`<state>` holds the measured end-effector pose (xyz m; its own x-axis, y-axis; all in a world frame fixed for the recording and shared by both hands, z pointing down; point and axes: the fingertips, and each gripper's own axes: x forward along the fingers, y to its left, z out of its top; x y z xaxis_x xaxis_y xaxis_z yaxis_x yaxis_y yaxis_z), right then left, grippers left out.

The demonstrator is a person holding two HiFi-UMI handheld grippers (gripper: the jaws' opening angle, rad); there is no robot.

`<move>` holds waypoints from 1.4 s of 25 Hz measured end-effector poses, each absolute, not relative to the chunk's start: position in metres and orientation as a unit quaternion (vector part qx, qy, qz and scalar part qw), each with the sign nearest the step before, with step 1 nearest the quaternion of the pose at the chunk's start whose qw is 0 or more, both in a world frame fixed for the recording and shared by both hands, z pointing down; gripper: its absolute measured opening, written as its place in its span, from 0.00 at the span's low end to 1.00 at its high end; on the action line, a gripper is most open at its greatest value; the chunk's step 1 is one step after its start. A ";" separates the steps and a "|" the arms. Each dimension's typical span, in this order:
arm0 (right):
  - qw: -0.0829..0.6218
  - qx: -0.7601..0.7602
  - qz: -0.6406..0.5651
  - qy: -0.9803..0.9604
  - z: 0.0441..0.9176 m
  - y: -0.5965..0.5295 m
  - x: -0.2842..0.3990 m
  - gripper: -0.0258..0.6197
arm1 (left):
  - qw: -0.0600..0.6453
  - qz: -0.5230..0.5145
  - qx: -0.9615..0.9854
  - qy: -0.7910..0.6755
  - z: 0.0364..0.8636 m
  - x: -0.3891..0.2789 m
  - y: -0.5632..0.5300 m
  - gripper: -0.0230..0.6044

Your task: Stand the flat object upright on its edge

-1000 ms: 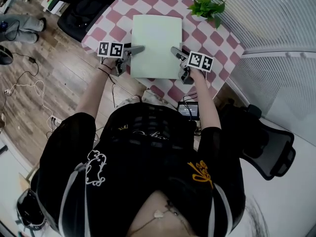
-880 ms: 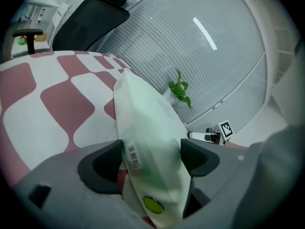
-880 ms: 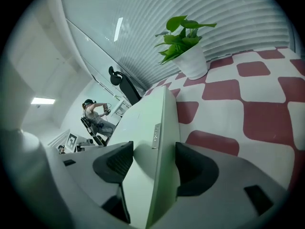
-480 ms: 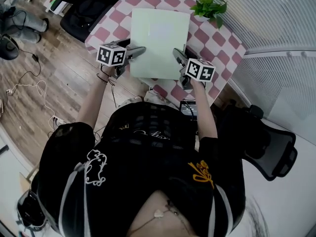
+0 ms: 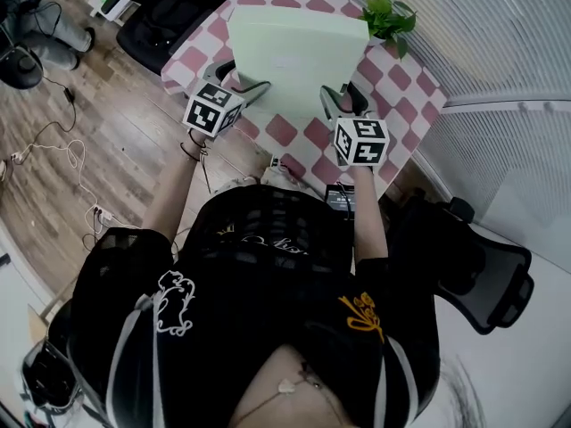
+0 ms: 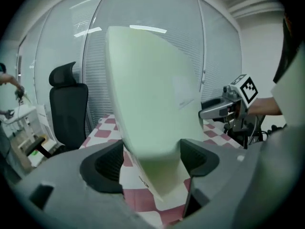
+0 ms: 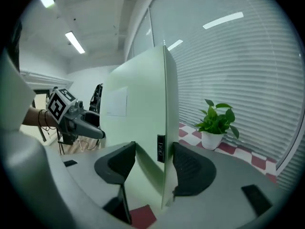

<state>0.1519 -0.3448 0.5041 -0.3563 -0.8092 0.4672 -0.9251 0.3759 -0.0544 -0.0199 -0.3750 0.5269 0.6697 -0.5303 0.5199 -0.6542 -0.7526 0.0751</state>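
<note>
Checked table (image 5: pixel 302 133), upper mid. Yr green board (image 5: pixel 294 52) is tilted up btwn both claws: L gripper (image 5: pixel 248 84) clamps its left edge, R gripper (image 5: pixel 340 100) just squeezed tighter on the right.

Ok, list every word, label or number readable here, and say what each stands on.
Nothing reads clearly.
Small dark label on the edge of the pale green flat board: too small.
Pale rectangular sticker on its face: too faint.
Orange print on the black shirt: illegible.
Black-and-white marker cubes: patterns, no words.
</note>
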 end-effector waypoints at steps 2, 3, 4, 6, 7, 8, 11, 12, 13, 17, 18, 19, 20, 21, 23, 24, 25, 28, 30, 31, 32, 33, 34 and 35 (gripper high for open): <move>0.195 0.538 0.131 -0.810 0.496 -0.347 0.150 0.43 | 0.108 0.247 0.902 -0.338 0.522 -0.021 -0.376 0.65; 0.196 0.539 0.120 -0.811 0.493 -0.348 0.150 0.43 | 0.098 0.249 0.900 -0.344 0.519 -0.022 -0.377 0.65; 0.194 0.540 0.112 -0.811 0.490 -0.349 0.149 0.43 | 0.087 0.248 0.899 -0.350 0.515 -0.023 -0.379 0.65; 0.188 0.542 0.102 -0.813 0.486 -0.353 0.149 0.42 | 0.064 0.247 0.897 -0.362 0.508 -0.024 -0.381 0.65; 0.185 0.542 0.102 -0.814 0.487 -0.354 0.149 0.42 | 0.052 0.247 0.895 -0.367 0.505 -0.024 -0.382 0.65; 0.182 0.541 0.103 -0.814 0.489 -0.355 0.149 0.42 | 0.040 0.249 0.894 -0.372 0.503 -0.025 -0.382 0.65; 0.179 0.543 0.111 -0.813 0.498 -0.355 0.149 0.42 | 0.017 0.257 0.888 -0.381 0.506 -0.025 -0.381 0.64; 0.181 0.544 0.113 -0.812 0.502 -0.354 0.150 0.42 | 0.016 0.261 0.886 -0.383 0.511 -0.026 -0.380 0.64; 0.184 0.545 0.113 -0.810 0.505 -0.353 0.150 0.42 | 0.015 0.264 0.885 -0.384 0.515 -0.026 -0.378 0.64; 0.207 0.541 0.108 -0.808 0.517 -0.348 0.147 0.42 | 0.020 0.268 0.880 -0.391 0.531 -0.029 -0.371 0.63; 0.213 0.539 0.107 -0.808 0.520 -0.347 0.147 0.42 | 0.023 0.270 0.879 -0.392 0.534 -0.030 -0.369 0.63; 0.218 0.538 0.107 -0.807 0.523 -0.346 0.147 0.42 | 0.024 0.271 0.878 -0.393 0.537 -0.031 -0.368 0.63; 0.221 0.538 0.108 -0.806 0.525 -0.346 0.147 0.42 | 0.023 0.272 0.878 -0.393 0.539 -0.031 -0.366 0.62; 0.222 0.539 0.110 -0.805 0.527 -0.345 0.148 0.42 | 0.019 0.272 0.879 -0.392 0.540 -0.030 -0.365 0.61; 0.217 0.540 0.114 -0.805 0.529 -0.344 0.150 0.42 | 0.011 0.273 0.879 -0.390 0.539 -0.029 -0.364 0.61; 0.215 0.540 0.113 -0.806 0.529 -0.343 0.150 0.42 | 0.010 0.273 0.880 -0.389 0.539 -0.028 -0.364 0.61; 0.212 0.540 0.111 -0.807 0.529 -0.343 0.150 0.42 | 0.009 0.272 0.880 -0.389 0.539 -0.029 -0.364 0.61; 0.204 0.542 0.106 -0.808 0.529 -0.342 0.150 0.42 | 0.009 0.269 0.882 -0.388 0.539 -0.029 -0.363 0.61; 0.199 0.543 0.105 -0.809 0.529 -0.342 0.150 0.42 | 0.012 0.268 0.883 -0.384 0.540 -0.029 -0.364 0.61; 0.198 0.544 0.105 -0.809 0.529 -0.343 0.149 0.42 | 0.014 0.267 0.884 -0.383 0.540 -0.029 -0.364 0.61; 0.197 0.544 0.106 -0.809 0.529 -0.345 0.149 0.42 | 0.016 0.267 0.885 -0.381 0.540 -0.030 -0.366 0.61; 0.197 0.544 0.108 -0.809 0.529 -0.346 0.148 0.42 | 0.017 0.266 0.886 -0.380 0.541 -0.030 -0.368 0.61; 0.197 0.544 0.109 -0.809 0.529 -0.348 0.148 0.42 | 0.019 0.267 0.886 -0.380 0.540 -0.030 -0.370 0.61; 0.196 0.544 0.110 -0.809 0.529 -0.349 0.148 0.42 | 0.020 0.267 0.886 -0.379 0.540 -0.030 -0.371 0.61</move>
